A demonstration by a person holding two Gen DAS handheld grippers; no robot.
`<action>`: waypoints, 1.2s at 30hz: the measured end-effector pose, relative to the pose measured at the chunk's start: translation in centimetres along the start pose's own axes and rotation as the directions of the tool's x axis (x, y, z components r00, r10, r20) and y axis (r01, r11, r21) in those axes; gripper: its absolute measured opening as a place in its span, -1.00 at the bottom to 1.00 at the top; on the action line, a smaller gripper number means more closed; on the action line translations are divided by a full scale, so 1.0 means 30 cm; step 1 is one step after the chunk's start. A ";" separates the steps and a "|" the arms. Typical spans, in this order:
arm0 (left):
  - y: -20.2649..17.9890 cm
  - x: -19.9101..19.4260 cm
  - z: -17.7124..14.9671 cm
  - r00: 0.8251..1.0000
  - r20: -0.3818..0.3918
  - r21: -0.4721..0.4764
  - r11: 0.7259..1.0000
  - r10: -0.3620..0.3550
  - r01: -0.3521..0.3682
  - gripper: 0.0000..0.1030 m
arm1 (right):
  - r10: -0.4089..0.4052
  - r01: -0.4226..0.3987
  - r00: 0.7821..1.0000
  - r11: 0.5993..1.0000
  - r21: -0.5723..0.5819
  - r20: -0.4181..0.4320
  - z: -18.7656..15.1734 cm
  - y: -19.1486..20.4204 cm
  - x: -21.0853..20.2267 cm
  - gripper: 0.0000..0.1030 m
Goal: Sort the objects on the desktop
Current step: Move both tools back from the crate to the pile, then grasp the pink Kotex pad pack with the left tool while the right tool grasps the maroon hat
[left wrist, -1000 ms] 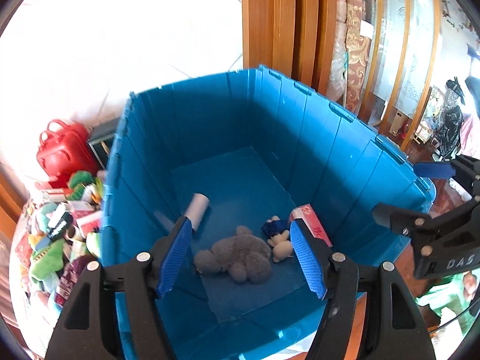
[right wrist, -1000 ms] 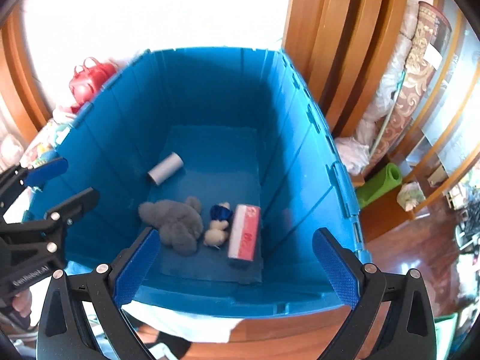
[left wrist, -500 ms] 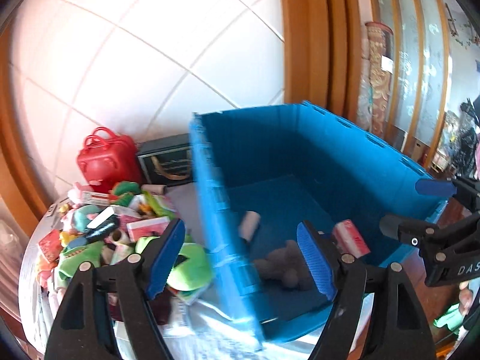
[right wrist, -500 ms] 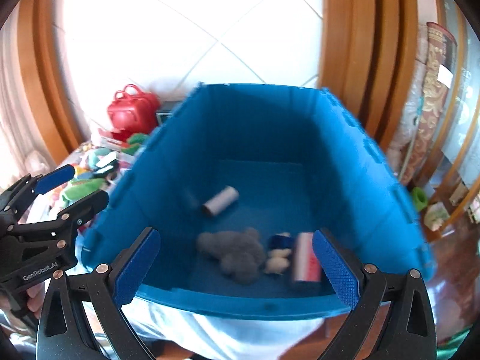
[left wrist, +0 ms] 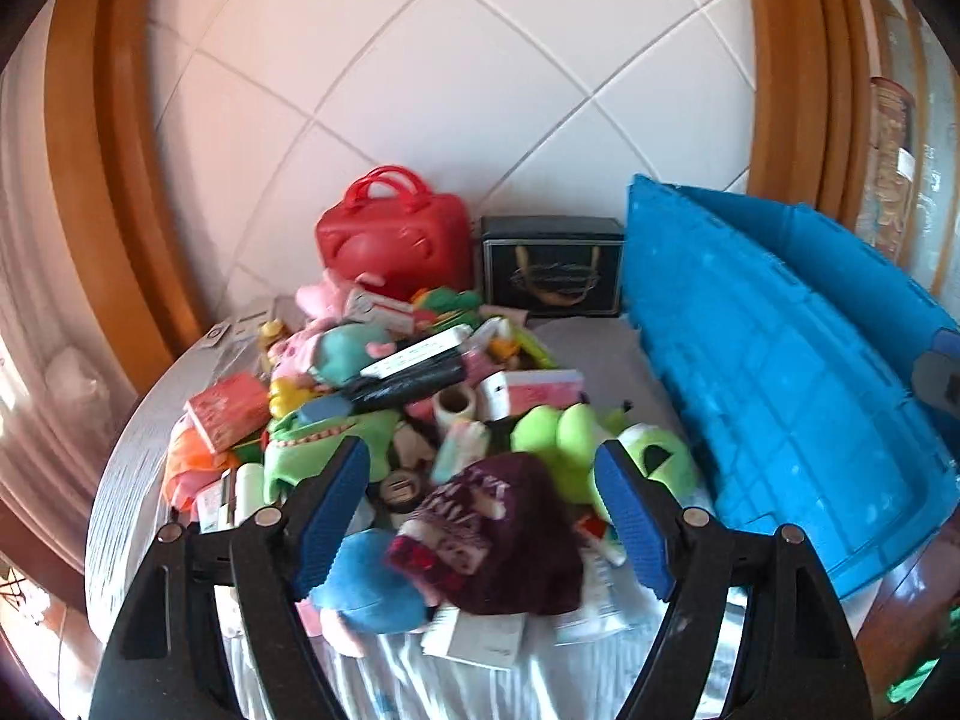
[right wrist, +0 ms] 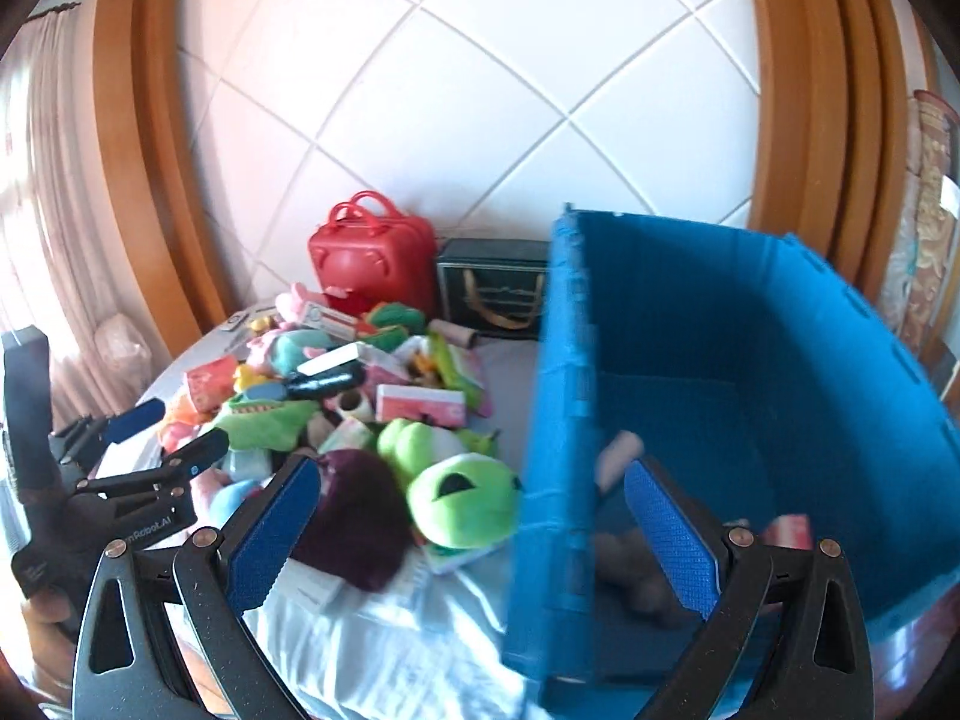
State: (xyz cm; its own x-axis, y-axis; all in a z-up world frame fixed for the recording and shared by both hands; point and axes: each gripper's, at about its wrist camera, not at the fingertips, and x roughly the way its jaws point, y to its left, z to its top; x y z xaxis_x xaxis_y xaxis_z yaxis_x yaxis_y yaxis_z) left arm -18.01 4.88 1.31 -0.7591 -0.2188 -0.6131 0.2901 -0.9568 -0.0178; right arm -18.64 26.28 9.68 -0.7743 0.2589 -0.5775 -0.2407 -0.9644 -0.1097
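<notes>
I read the scene from the left side across. The desk (left wrist: 138, 462), covered in a pale cloth, carries a heap of mixed objects (left wrist: 384, 396): small boxes, soft toys and tubes piled together. At the near edge of the heap lie a blue plush (left wrist: 366, 591) and a maroon plush (left wrist: 498, 534), touching each other. My left gripper (left wrist: 480, 510) hangs above these two with its jaws released and nothing between the pads; the maroon plush shows in the gap below them. In the right wrist view the left gripper (right wrist: 153, 432) appears at the left edge, held by a gloved hand (right wrist: 36, 516).

Behind the heap, against the tiled wall, a red case (left wrist: 393, 234) stands upright, and a dark box (left wrist: 552, 267) stands just beside it on the right. A green frog plush (right wrist: 462, 501) lies at the right edge of the heap, close to the wall of the blue bin (right wrist: 750, 330).

The blue bin occupies the right side of the desk. My right gripper (right wrist: 474, 534) straddles its near left wall with jaws released and empty. Inside the bin I see a pale tube (right wrist: 618, 453), a grey plush (right wrist: 636, 570) and a pink box (right wrist: 789, 531) on the floor, all blurred.
</notes>
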 end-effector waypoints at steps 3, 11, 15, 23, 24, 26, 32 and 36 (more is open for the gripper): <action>0.172 0.065 -0.061 0.997 -0.054 -0.034 0.998 0.054 -0.056 0.50 | 0.027 -0.027 0.999 0.999 0.024 -0.018 -0.009 0.075 0.071 1.00; 0.656 0.233 -0.254 0.975 -0.186 -0.171 0.973 0.124 -0.156 0.50 | 0.002 0.009 0.990 0.997 0.078 -0.144 -0.076 0.223 0.319 1.00; 0.890 0.313 -0.326 0.956 -0.238 -0.229 0.946 0.173 -0.228 0.50 | -0.016 0.049 0.975 0.989 0.141 -0.223 -0.135 0.251 0.454 1.00; 1.149 0.493 -0.397 0.922 -0.334 -0.258 0.923 0.194 -0.287 0.50 | -0.033 0.128 0.929 0.963 0.235 -0.369 -0.246 0.289 0.669 1.00; 1.172 0.523 -0.404 0.913 -0.357 -0.257 0.918 0.200 -0.301 0.50 | -0.027 0.127 0.924 0.963 0.239 -0.382 -0.254 0.298 0.691 1.00; 1.214 0.566 -0.420 0.910 -0.371 -0.276 0.913 0.186 -0.299 0.50 | -0.025 0.133 0.916 0.961 0.245 -0.400 -0.265 0.319 0.728 1.00; 1.271 0.661 -0.437 0.903 -0.402 -0.316 0.903 0.151 -0.291 0.50 | -0.018 0.141 0.897 0.959 0.247 -0.443 -0.277 0.372 0.788 1.00; 1.218 0.749 -0.405 0.908 -0.405 -0.313 0.916 0.111 -0.252 0.50 | -0.036 0.159 0.883 0.961 0.226 -0.467 -0.278 0.397 0.831 1.00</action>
State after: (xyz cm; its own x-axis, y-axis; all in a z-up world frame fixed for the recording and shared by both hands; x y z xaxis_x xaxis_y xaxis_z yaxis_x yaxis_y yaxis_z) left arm -17.39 -32.67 -22.72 -0.4208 -0.2274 -0.8782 0.6395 -0.7609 -0.1094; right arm -35.93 20.80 -12.76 -0.4017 0.2382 -0.8843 -0.4867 -0.8734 -0.0142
